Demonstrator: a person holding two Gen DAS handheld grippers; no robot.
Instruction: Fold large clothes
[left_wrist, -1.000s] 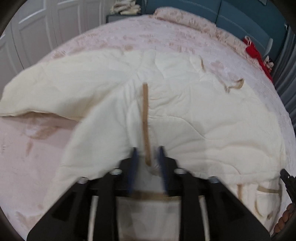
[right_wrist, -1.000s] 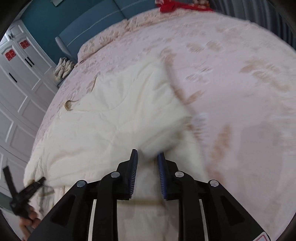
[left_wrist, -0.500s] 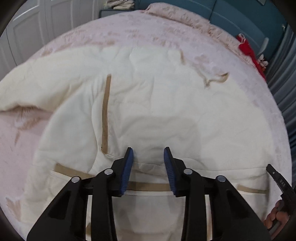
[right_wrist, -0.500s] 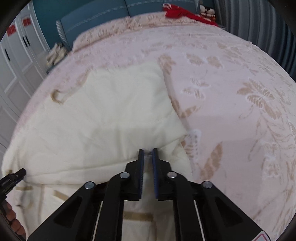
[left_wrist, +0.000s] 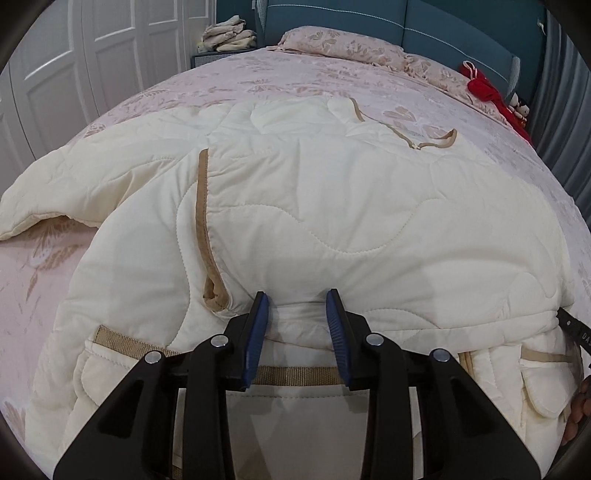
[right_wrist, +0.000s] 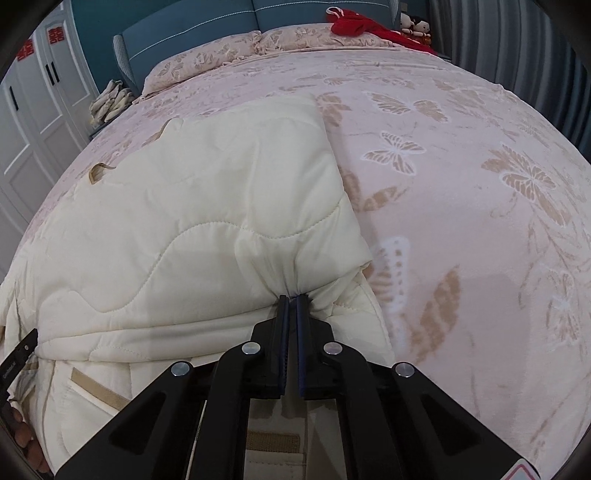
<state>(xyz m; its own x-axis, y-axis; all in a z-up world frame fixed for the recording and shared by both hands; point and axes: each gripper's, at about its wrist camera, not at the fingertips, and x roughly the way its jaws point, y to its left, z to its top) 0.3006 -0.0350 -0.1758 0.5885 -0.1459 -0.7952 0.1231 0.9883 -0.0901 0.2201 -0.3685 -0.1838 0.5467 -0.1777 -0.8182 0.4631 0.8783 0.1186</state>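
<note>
The coat (left_wrist: 332, 221), cream and quilted, lies flat on the bed (right_wrist: 461, 166), reaching away from both grippers toward the headboard (left_wrist: 369, 18). Its near folded edge runs crosswise directly under the two sets of fingertips. Right gripper (right_wrist: 293, 297): jaws together, clamped on a pinch of that edge at its right corner, cloth puckered into the pads. Left gripper (left_wrist: 297, 295): jaws apart, straddling the same edge further left; the padded fold sits between the pads, but whether they press it cannot be told. A tan trim strip (left_wrist: 203, 206) runs away from the left gripper, just to its left. Judgement: both grippers sit on one edge, so the next fold would carry it forward, away from them.
</note>
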